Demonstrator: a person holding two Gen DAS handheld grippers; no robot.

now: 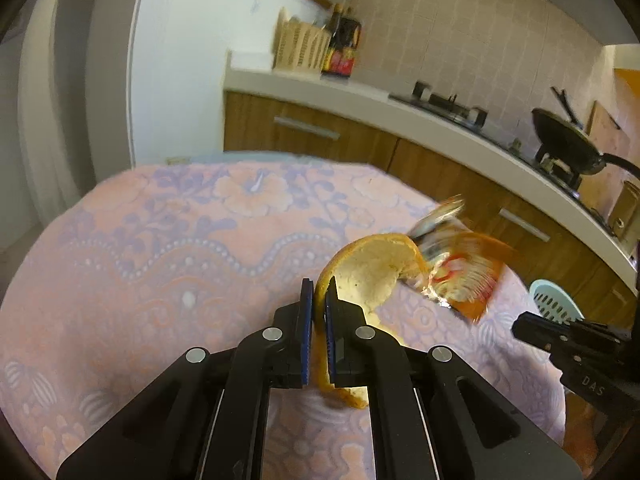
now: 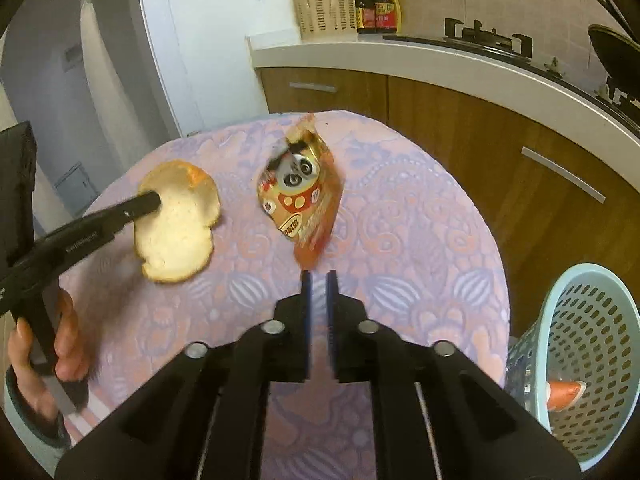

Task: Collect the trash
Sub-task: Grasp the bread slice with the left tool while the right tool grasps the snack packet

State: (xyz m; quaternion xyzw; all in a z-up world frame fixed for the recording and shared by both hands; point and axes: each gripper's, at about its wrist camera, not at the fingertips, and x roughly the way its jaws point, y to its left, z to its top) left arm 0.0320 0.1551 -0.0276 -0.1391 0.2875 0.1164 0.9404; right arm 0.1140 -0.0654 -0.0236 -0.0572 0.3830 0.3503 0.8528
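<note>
Over the round desk (image 2: pixel 420 216) with its pink and lilac cloth, 2 pieces of trash are in play. The left tool (image 1: pixel 316 300) is clamped on the orange peel (image 1: pixel 372 268), its pads pinched together on the peel's rim; in the right wrist view the peel (image 2: pixel 180 224) is seen held beside the snack wrapper (image 2: pixel 304 200), apparently lifted off the cloth, though contact cannot be ruled out.

The right tool (image 2: pixel 319 280) is seen with its pads a narrow gap apart. The wrapper's lower corner sits right at the tips, but whether it is pinched or only just in front cannot be told. The pale blue basket (image 2: pixel 580 360) stands off the desk's right edge, with something orange already lying inside.

The peel is judged light, curved and fairly stiff, a little slick on its skin side; the rim is the sensible place to hold it. The wrapper is judged featherweight, crinkly and slippery foil, best pinched at a flat corner or sealed edge.

In the left wrist view the wrapper (image 1: pixel 464 276) is smeared by blur, its print unreadable. The basket's base is cut off, and the person's hand (image 2: pixel 44 356) is only partly seen at the frame edge.
</note>
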